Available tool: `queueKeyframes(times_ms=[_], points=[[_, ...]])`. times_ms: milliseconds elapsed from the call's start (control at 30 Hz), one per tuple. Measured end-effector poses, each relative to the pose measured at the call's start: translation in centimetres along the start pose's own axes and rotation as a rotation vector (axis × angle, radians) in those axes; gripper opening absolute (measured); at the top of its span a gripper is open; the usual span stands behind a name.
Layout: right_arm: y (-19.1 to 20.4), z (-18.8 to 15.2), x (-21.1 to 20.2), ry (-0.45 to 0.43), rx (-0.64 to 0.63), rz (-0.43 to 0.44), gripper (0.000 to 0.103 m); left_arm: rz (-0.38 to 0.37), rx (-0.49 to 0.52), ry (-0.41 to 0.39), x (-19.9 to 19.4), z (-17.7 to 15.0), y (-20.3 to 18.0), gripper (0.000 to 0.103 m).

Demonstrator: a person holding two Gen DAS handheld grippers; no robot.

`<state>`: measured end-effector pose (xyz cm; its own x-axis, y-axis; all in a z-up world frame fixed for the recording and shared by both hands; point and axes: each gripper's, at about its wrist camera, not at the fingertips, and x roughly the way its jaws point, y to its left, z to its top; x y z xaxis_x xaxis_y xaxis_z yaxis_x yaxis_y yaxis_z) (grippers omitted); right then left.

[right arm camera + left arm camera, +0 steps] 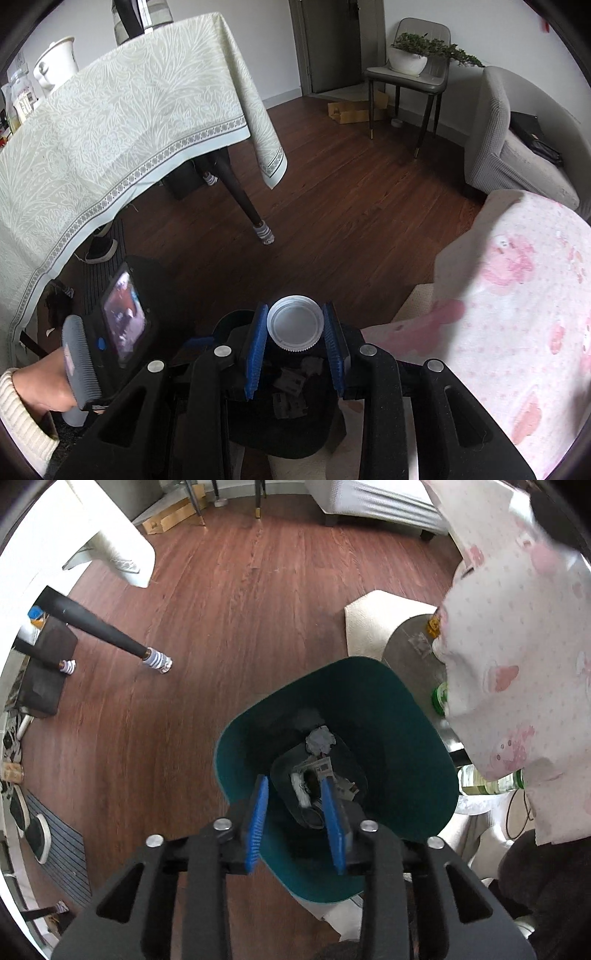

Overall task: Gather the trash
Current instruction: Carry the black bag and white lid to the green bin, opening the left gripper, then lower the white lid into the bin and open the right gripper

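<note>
Above the green bin, we are clenching the white lid in the right gripper's jaws, trash lying at six o'clock below, left gripper released.

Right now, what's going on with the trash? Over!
Left gripper open, empty, above the green bin. Right gripper shut on white bottle cap, over the bin. Nothing in the way.
</note>
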<state>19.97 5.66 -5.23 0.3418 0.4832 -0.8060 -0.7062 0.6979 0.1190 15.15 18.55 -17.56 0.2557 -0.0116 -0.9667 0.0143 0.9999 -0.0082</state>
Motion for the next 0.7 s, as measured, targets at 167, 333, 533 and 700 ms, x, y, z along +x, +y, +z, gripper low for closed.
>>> queueKeyframes(times_ms=[167,333,533,700], points=[[1.1,-0.1,2.1,0.042,-0.008,0.007,0.030,0.007,-0.033,-0.017,-0.7,-0.3,1.6,0.045],[2.3,-0.7,4.8,0.108,-0.030,0.015,0.030,0.025,-0.067,-0.044,-1.6,-0.5,3.3,0.049],[2.9,-1.6,7.5,0.174,-0.028,0.017,0.030,0.039,-0.126,-0.109,-3.7,-0.2,4.8,0.049],[2.8,-2.6,9.7,0.239,-0.015,0.019,0.030,0.046,-0.159,-0.180,-6.0,-0.1,5.3,0.049]])
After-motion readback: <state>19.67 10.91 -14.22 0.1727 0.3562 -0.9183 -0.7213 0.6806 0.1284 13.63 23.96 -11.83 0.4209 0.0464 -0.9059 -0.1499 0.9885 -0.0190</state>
